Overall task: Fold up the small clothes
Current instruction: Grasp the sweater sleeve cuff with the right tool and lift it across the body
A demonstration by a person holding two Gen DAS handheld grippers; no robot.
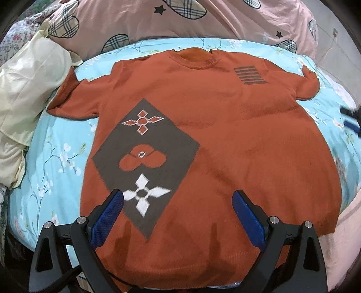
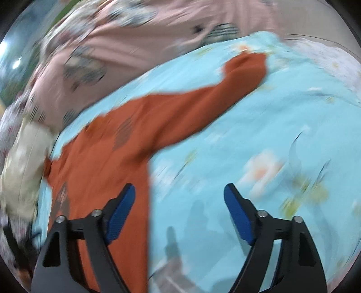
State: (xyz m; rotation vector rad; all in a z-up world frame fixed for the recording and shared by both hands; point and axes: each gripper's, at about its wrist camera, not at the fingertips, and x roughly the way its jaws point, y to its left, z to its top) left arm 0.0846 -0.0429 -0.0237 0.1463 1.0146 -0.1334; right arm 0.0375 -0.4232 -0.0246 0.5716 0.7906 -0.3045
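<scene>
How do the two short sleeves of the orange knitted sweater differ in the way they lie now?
In the left wrist view, the orange sweater's image-left sleeve reaches onto the cream cloth bundle, with its cuff resting against it. The image-right sleeve lies wholly on the light blue floral sheet, with its cuff bunched and curled. Both are spread outward and unfolded.

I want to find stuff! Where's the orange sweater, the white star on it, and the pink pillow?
orange sweater (image 1: 237,139): left wrist view, plain chest area.
white star (image 1: 144,196): left wrist view, its dark middle.
pink pillow (image 1: 140,20): left wrist view, plain pink part.
</scene>
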